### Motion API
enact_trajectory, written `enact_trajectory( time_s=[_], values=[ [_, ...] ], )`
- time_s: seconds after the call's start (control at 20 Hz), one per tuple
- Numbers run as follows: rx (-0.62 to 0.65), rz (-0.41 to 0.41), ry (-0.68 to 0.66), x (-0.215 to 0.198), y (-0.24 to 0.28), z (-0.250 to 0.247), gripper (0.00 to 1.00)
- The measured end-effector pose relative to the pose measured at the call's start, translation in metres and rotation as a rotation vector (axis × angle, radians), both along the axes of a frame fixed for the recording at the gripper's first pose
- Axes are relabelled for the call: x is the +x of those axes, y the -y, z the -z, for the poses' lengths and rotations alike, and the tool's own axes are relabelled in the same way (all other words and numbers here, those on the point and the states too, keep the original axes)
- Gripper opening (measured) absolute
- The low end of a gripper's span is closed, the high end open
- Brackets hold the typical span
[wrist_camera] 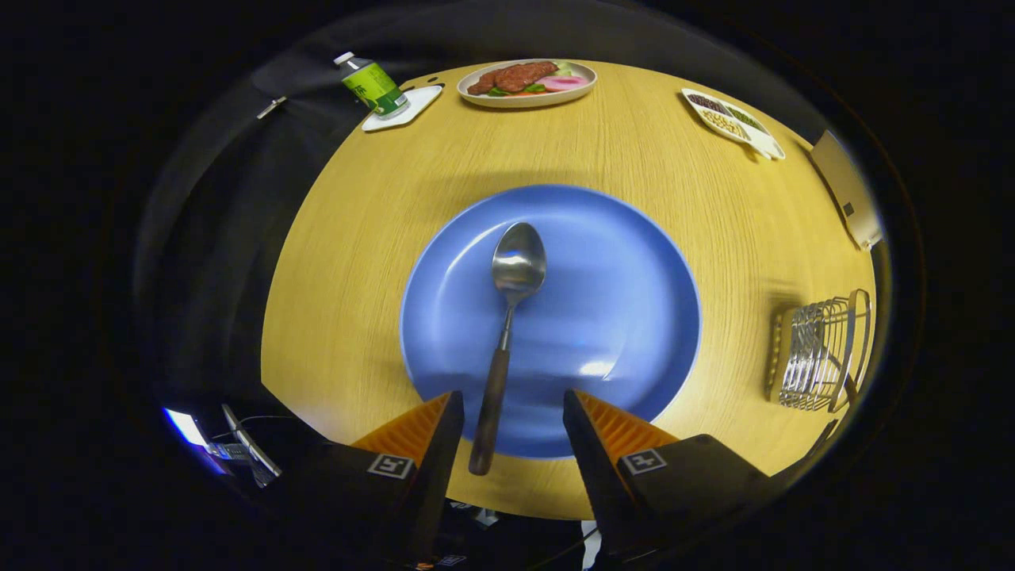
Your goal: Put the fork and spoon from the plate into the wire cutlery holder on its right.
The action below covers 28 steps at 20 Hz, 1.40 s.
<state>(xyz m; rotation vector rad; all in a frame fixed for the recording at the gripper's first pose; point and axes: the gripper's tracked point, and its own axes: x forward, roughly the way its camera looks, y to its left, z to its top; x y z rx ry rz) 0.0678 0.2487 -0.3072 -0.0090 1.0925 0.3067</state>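
Observation:
A blue plate point(618, 270) lies on the round wooden table, just ahead of my fingers. On it rests a spoon point(507, 317) with a metal bowl pointing away and a dark wooden handle pointing back at me. The handle's end lies between my two fingers, nearer the left one, with a gap on each side. My gripper point(513, 404) is open and hovers over the plate's near rim. The wire cutlery holder point(821, 353) stands to the right of the plate, near the table's right edge. I cannot make out what is inside it.
Beyond the plate, at the table's far side, stand a dish of food point(527, 81), a green-labelled bottle point(371, 83) on a white coaster, and a white divided tray point(733, 120). A tan box point(847, 189) sits at the far right. The table's near edge runs under my fingers.

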Motion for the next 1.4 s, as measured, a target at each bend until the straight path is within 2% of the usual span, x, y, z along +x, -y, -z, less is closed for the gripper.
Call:
enact_trajectory(
  time_s=[0.25,0.35,0.45,0.6,0.65,1.0,1.3,1.4],
  values=[
    [0.042,0.039,-0.074,-0.007,-0.008,0.012,0.48],
    [0.050,0.050,-0.097,-0.009,-0.009,0.016,0.31],
    [0.073,0.056,-0.112,-0.008,-0.011,0.017,0.18],
    [0.091,0.049,-0.111,-0.006,-0.005,0.008,0.17],
    [0.111,0.049,-0.116,-0.007,-0.006,0.011,0.14],
    [0.237,-0.031,-0.089,-0.005,-0.008,-0.007,0.10],
    [0.269,-0.016,-0.055,0.002,0.013,-0.023,0.10],
    [0.269,-0.020,-0.058,0.000,0.016,-0.021,0.06]
  ],
)
